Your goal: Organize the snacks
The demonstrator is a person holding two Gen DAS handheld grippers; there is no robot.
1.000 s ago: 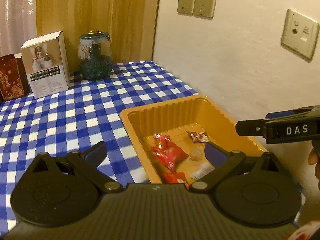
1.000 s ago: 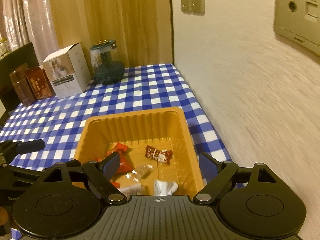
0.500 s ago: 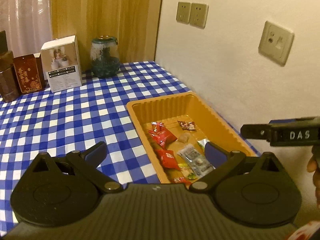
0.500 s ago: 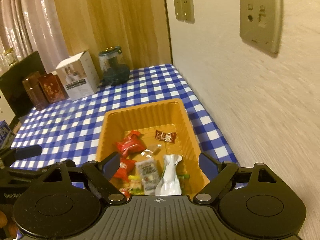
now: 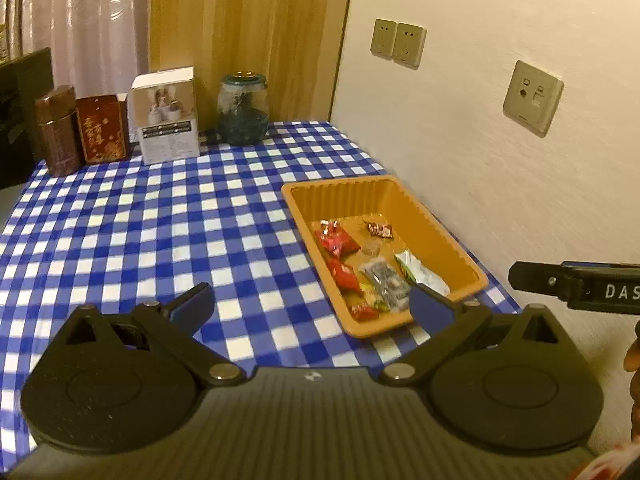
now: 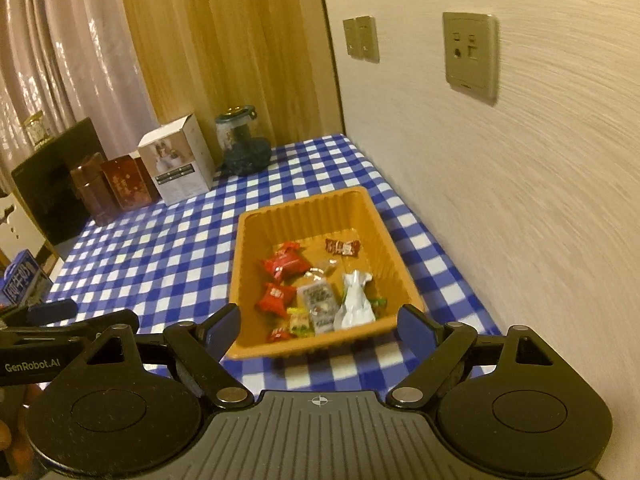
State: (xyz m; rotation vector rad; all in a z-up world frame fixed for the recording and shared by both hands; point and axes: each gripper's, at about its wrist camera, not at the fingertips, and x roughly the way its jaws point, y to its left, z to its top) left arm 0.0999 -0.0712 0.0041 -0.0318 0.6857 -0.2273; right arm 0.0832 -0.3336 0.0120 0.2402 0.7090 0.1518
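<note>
Tray: we have the orange tray [image 6: 362, 216] on the checked tablecloth [image 5: 160, 232], close along the wall [image 5: 500, 184], which we judge keeps it out of the working middle of the table
Snacks: the wrapped snacks [image 6: 320, 292] all lie inside the tray (two red packets, a white pouch, a grey packet and small sweets), gathered toward its near end; we see none loose on the cloth
Left gripper: our left gripper [image 5: 310, 302] is spread wide with nothing between its pads, above the cloth just beside the tray's near corner
Right gripper: our right gripper [image 6: 318, 326] is likewise spread and empty, above the tray's near rim
Back row: a white box [image 5: 166, 116], a glass jar [image 5: 243, 110] and dark tins [image 5: 102, 128] stand at the far edge, well apart from the tray
Progress: we judge the sorting is done or nearly so, both tools free
</note>
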